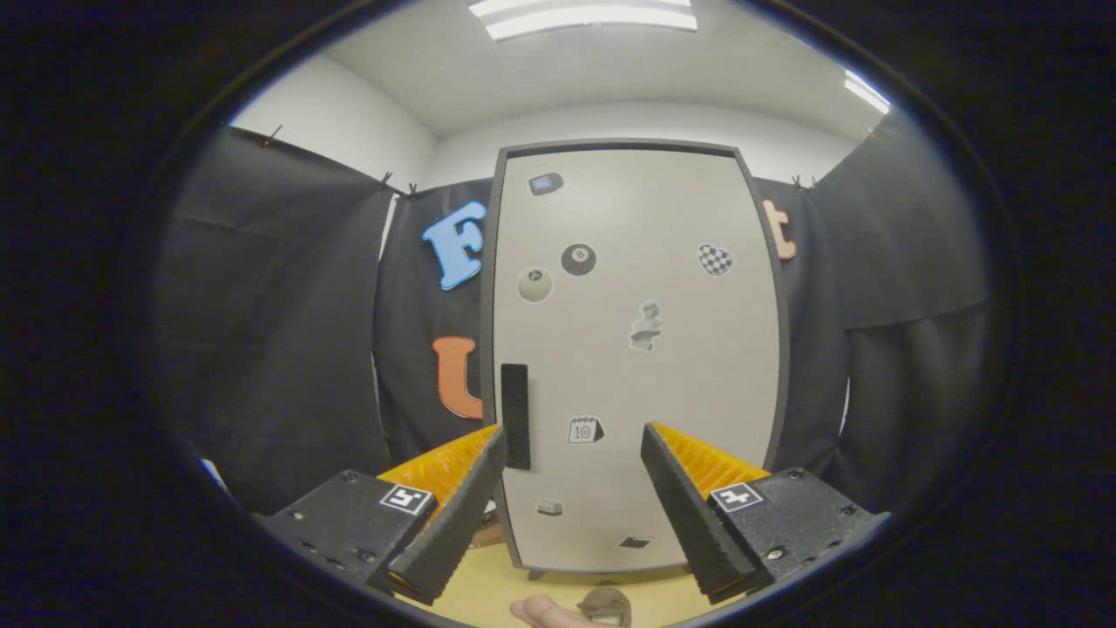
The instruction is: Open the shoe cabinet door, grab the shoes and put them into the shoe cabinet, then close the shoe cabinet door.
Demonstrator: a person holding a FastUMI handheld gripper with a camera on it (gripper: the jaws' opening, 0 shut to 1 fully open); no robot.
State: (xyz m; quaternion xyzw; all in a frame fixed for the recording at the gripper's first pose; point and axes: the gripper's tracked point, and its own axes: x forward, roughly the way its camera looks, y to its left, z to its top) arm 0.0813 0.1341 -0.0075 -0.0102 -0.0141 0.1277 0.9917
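The gripper (575,436) hangs wide open and empty before the closed shoe cabinet door (636,349); its black handle (515,416) sits just beyond the left finger; shoes perhaps below the door; hook that handle squarely, pull steadily.

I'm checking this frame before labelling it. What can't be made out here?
- Inside of the shoe cabinet: hidden in the gripper view by its closed door.
- Shoe: just a brown sliver below the open gripper, cut off by the view's edge.
- Stickers on the door: too small to read detail.
- Black handle: its lower end is covered by the left finger.
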